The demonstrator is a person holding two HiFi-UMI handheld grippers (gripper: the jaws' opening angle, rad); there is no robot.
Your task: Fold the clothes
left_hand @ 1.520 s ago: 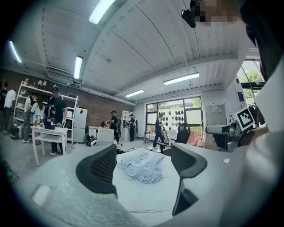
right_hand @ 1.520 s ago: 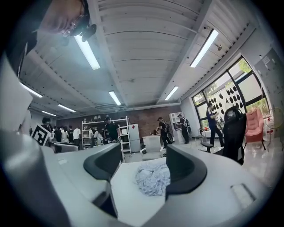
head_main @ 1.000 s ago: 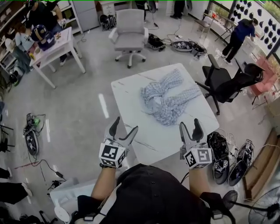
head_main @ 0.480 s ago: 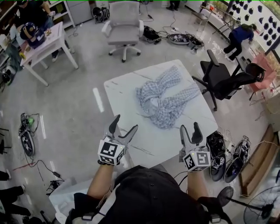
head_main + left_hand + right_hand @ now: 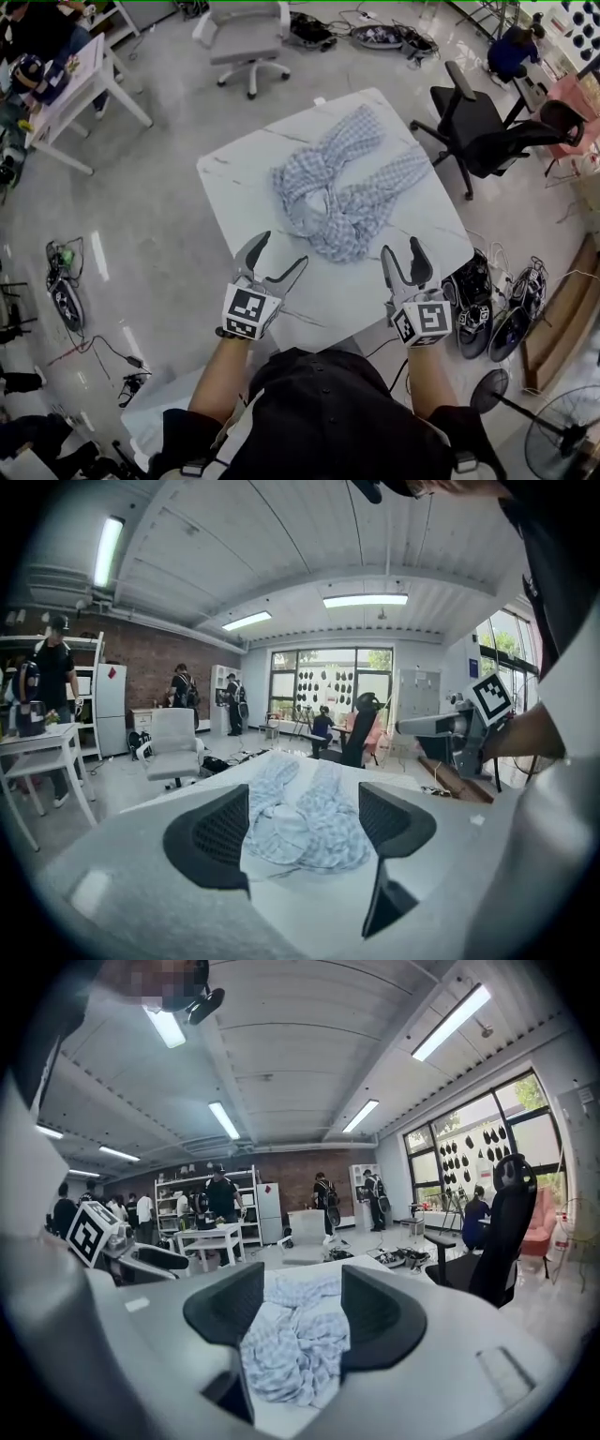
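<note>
1. The checked garment (image 5: 342, 202) lies in a crumpled, twisted heap about the middle of the white bench (image 5: 242, 186). Nothing about it is flattened or folded yet, so folding has not begun.

2. The left tongs (image 5: 278, 253) hang over the near edge of the bench with the jaws wide apart. Nothing sits between the pads; its own view shows the cloth a little way ahead, not touched.

3. The right tongs (image 5: 403, 251) are over the near right part of the bench. Their jaws have just been closing a little but stand apart, with nothing between them. The nearest folds of the garment lie just beyond the tips.

4. The step in hand looks like the reach-in — both tongs aimed at the heap, neither one on it.

5. The next move likely calls for a hold on two separate edges or corners of the cloth. It could then be drawn out and laid flat before any fold. The sleeves look knotted round each other, so pinching only one layer will matter — a grab into the middle of the bundle would probably lift the whole tangle.
</note>
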